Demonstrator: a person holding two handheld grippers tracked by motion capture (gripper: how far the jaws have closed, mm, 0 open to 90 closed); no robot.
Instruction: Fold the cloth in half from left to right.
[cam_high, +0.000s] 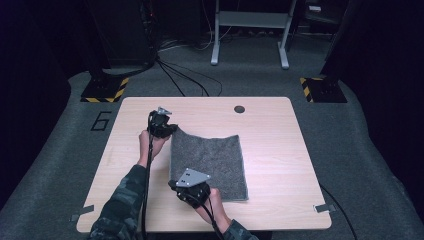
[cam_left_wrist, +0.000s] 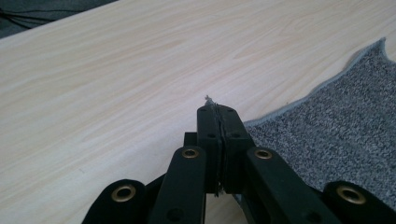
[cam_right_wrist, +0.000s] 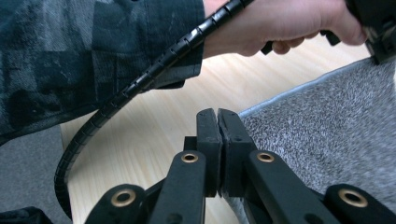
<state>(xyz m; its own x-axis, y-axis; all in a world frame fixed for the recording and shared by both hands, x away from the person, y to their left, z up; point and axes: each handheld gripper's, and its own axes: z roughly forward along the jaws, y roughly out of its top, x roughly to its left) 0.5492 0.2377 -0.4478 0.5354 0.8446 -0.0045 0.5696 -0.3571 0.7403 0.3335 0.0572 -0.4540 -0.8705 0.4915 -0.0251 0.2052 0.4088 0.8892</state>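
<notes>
Both jaws were pinched shut on the grey cloth's left edge — left gripper at the far corner; right gripper at the near one — probably to lift that side off the worktop.

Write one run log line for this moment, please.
left gripper: shut on grey cloth far left corner | right gripper: shut on near left corner | table: cloth mostly flat
</notes>
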